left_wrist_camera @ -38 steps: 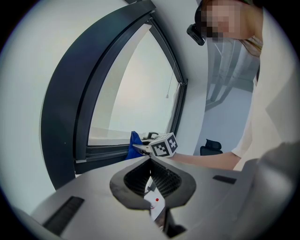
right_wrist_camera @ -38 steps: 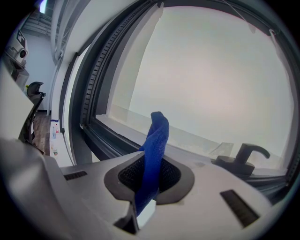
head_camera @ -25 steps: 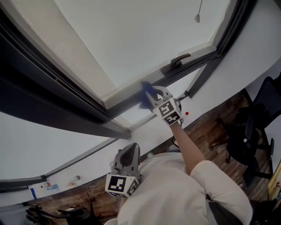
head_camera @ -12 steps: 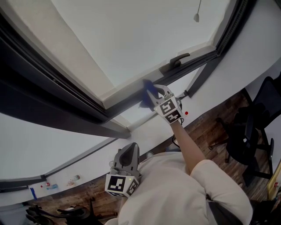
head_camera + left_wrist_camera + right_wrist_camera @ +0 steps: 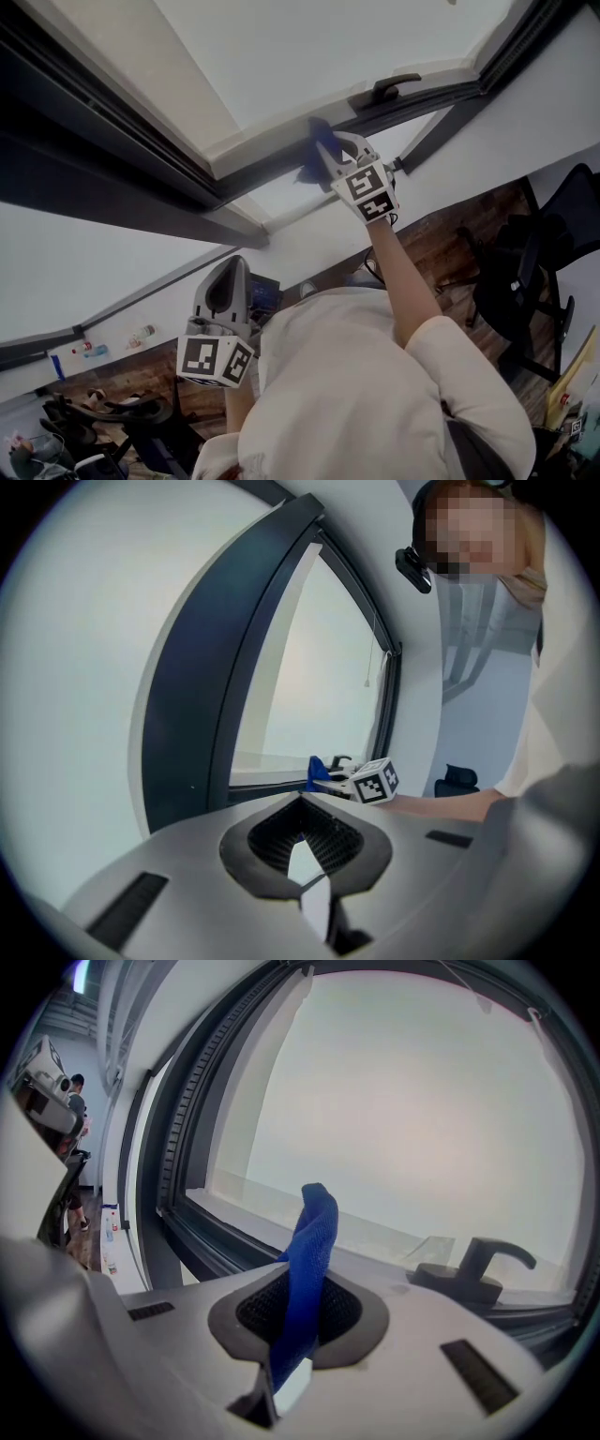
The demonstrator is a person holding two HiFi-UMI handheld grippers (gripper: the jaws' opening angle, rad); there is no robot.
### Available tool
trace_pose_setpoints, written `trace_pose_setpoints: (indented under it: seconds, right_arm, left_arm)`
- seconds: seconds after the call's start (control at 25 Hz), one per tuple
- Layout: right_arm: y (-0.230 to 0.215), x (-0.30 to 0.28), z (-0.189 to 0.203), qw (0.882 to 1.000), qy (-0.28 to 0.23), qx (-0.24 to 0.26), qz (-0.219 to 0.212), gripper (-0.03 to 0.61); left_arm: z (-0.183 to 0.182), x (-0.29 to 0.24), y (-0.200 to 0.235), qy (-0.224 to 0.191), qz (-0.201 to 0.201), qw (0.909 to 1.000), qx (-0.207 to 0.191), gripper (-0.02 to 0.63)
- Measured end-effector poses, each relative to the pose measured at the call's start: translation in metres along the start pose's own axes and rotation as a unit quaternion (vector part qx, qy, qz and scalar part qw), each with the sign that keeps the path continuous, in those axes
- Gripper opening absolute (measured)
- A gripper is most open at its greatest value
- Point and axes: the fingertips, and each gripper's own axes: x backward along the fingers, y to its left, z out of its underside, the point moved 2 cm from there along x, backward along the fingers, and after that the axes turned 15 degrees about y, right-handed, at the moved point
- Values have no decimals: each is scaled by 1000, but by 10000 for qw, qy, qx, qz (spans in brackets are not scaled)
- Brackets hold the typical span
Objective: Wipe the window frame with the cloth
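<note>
My right gripper [image 5: 323, 152] is shut on a blue cloth [image 5: 316, 153] and holds it against the dark window frame [image 5: 281, 159] below the pane. In the right gripper view the blue cloth [image 5: 305, 1277] stands up between the closed jaws, with the frame [image 5: 234, 1241] just behind it. A dark window handle [image 5: 386, 89] sits on the frame to the right of the cloth; the handle [image 5: 473, 1267] also shows in the right gripper view. My left gripper [image 5: 225, 278] hangs low by the person's body, shut on nothing. The left gripper view looks toward the window, with the right gripper [image 5: 323, 775] and the cloth [image 5: 317, 771] small in the distance.
A white sill and wall [image 5: 319, 248] run below the frame. A black office chair [image 5: 530, 272] stands on the wooden floor at right. Small bottles [image 5: 139, 333] lie by the wall at lower left. A blind cord [image 5: 371, 667] hangs by the pane.
The head view has shifted, so the window sits higher in frame. My right gripper with the cloth stays on the frame near the handle. The left gripper has risen a little.
</note>
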Motion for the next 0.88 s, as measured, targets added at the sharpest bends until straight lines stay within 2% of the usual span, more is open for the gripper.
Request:
trace_pose_setpoints:
  seconds: [0.12, 0.24, 0.56, 0.88]
  right_arm:
    - [1, -1, 2, 10000, 1, 9, -43, 44]
    - [3, -1, 3, 9999, -4, 35, -98, 44]
    - [2, 0, 3, 9997, 8, 155, -169, 44]
    - [1, -1, 2, 9997, 32, 142, -211, 44]
  left_arm:
    - [0, 12, 22, 24, -402, 9992, 21, 8]
    - [0, 20, 26, 12, -554, 9984, 115, 8]
    - [10, 16, 2, 160, -145, 9997, 76, 8]
    - [19, 19, 0, 261, -127, 9995, 113, 8]
